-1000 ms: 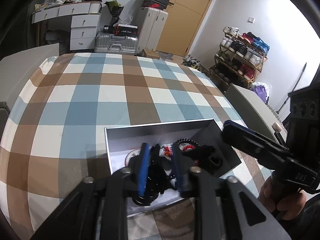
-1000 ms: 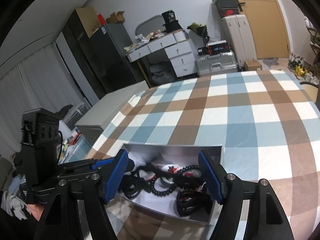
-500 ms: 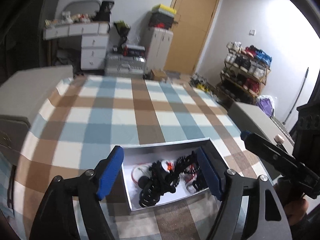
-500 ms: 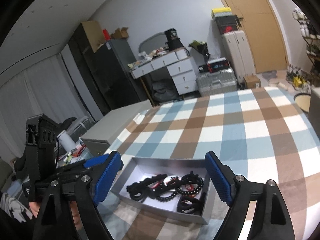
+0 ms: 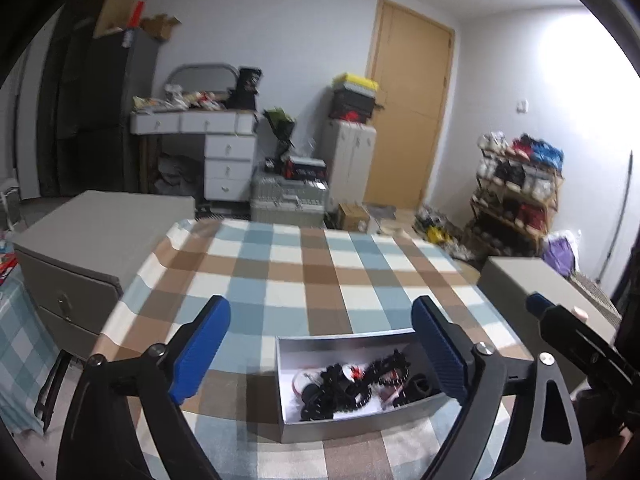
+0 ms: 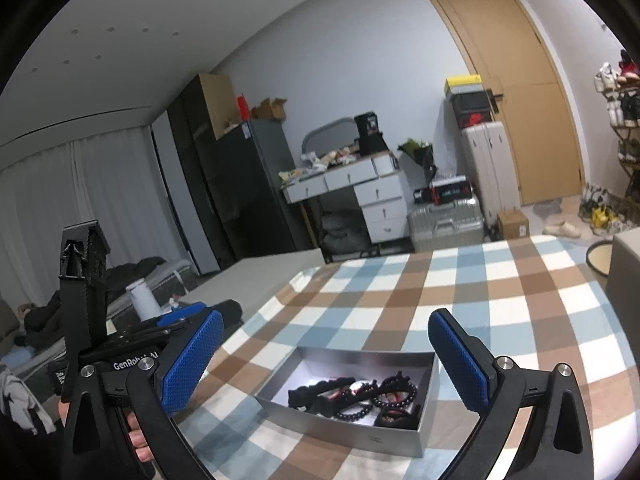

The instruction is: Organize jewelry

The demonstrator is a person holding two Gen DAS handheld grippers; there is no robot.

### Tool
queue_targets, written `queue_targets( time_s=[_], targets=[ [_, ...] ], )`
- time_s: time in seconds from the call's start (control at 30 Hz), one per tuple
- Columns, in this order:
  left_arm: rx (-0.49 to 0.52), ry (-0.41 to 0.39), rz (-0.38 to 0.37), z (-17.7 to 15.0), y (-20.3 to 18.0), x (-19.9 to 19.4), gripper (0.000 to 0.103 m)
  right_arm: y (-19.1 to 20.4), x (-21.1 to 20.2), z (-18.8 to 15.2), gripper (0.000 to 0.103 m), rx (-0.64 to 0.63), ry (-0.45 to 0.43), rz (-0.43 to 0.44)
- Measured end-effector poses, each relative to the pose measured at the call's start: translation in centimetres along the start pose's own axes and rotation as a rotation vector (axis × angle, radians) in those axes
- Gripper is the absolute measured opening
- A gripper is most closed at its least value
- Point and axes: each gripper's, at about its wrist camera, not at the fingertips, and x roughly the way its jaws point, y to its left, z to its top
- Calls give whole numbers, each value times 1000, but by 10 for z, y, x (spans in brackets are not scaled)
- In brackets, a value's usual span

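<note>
Jewelry box (image 5: 362,426): a shallow grey box with a white inside is lying open on the near part of the surface, its rim facing up.
Jewelry (image 5: 352,384): black bead bracelets and dark bands with small red parts are lying tangled together inside the box; single pieces are hard to tell apart.
Same box, right wrist view (image 6: 340,428): the jewelry (image 6: 360,394) is gathering toward the near right corner of the box, while the far left part of its floor is showing bare white.
Left gripper (image 5: 320,354): it is hanging above the box, touching nothing; its jaws are spread wide, with blue pads (image 5: 200,352), and the box is showing between them toward the right one.
Right gripper (image 6: 324,360): it is also hanging above the box, apart from it; its jaws are spread wide and are holding nothing.
Surface (image 5: 320,280): a cloth of blue, brown and white checks is covering it.
Room: a white desk with drawers (image 5: 228,148), a silver suitcase (image 5: 288,200), a wooden door (image 5: 408,100) and a shoe rack (image 5: 516,188) are standing far behind the surface.
</note>
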Motion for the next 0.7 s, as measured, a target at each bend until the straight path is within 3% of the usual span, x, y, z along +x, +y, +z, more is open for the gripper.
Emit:
queue_targets(
  time_s=[0.07,0.27,0.47,0.7],
  targets=[
    [-1,-56,35,-1,0,-9,101,1,-4,-1,103,-8,-21,-4],
    [28,-198,114,-1,2,-28,102,12,-25,-1,103,-72,-107,-24],
    [33,-243,119,-3,6,-32,102,20,-42,-4,103,-136,-227,-35],
    [70,-264,186,-21,7,-23,102,19,-35,-18,103,-200,-221,-79]
  ],
)
